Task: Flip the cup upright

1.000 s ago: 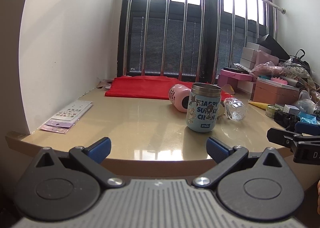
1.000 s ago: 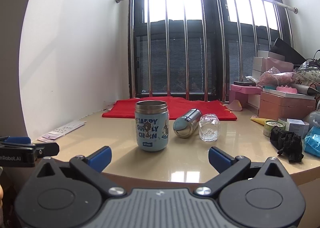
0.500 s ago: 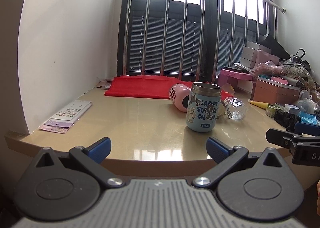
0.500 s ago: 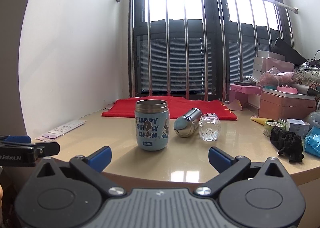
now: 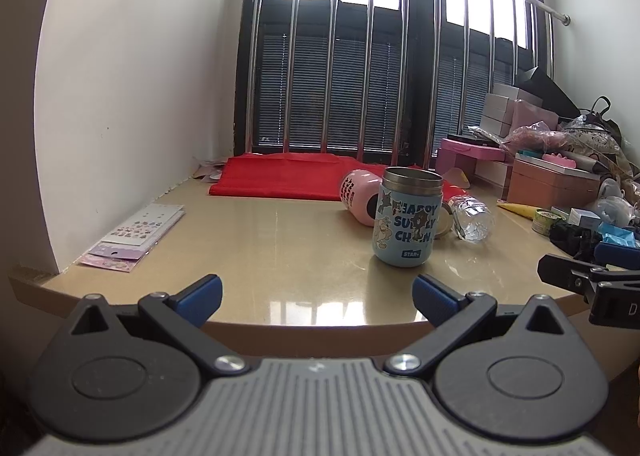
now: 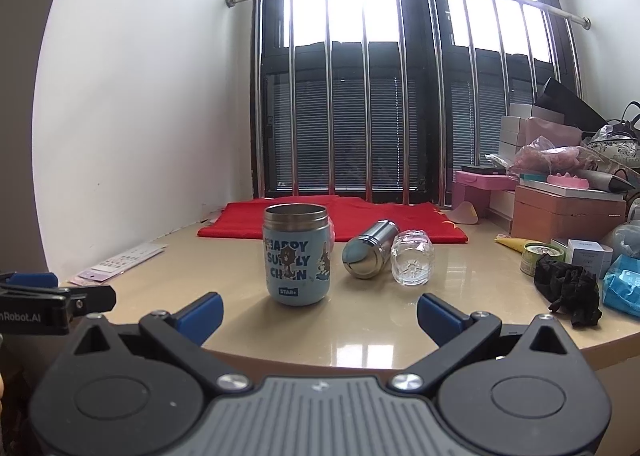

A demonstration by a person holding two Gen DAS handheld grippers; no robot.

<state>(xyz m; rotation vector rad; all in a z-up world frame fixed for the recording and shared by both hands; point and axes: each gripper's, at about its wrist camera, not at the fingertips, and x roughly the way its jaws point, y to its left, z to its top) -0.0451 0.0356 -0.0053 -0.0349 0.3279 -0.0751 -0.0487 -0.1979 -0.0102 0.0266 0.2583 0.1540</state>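
Standing upright: blue cup (image 6: 297,256), mid-table (image 6: 360,332); flip judged done.
Jaws: left gripper (image 5: 316,292), right gripper (image 6: 319,310) spread wide, empty.
Next: nothing required.

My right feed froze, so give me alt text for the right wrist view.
A light-blue cartoon-print steel cup stands upright on the beige table, beyond the open right gripper. Right of it, a shiny steel bottle and clear glass jar lie sideways.
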